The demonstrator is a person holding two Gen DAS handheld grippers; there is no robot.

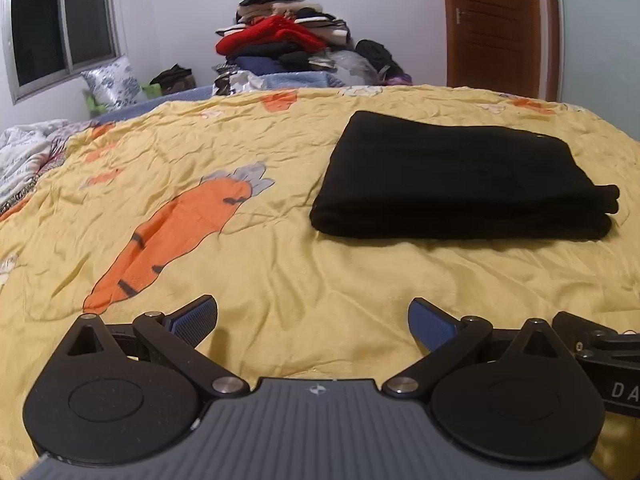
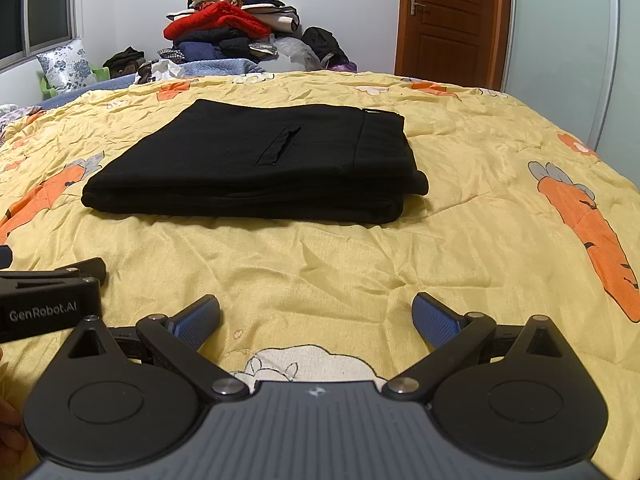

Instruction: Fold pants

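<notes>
Both ur grippers, left gripper (image 1: 313, 322) & right gripper (image 2: 316, 320), fingers apart, empty, hovering over carrot quilt (image 2: 460, 240). Black pants (image 2: 256, 164) already folded flat, prob why u backed off.

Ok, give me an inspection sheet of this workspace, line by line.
Surface: yellow carrot-print quilt, wrinkled.
Job's things: black pants folded into a flat rectangle, pocket slit up.
Clutter: nothing seen on the quilt near the pants.
Grippers: left gripper and right gripper both open, empty, short of the pants.
Cables: nothing seen.
Surroundings: clothes pile beyond the bed, brown door, window, floral pillow.
</notes>
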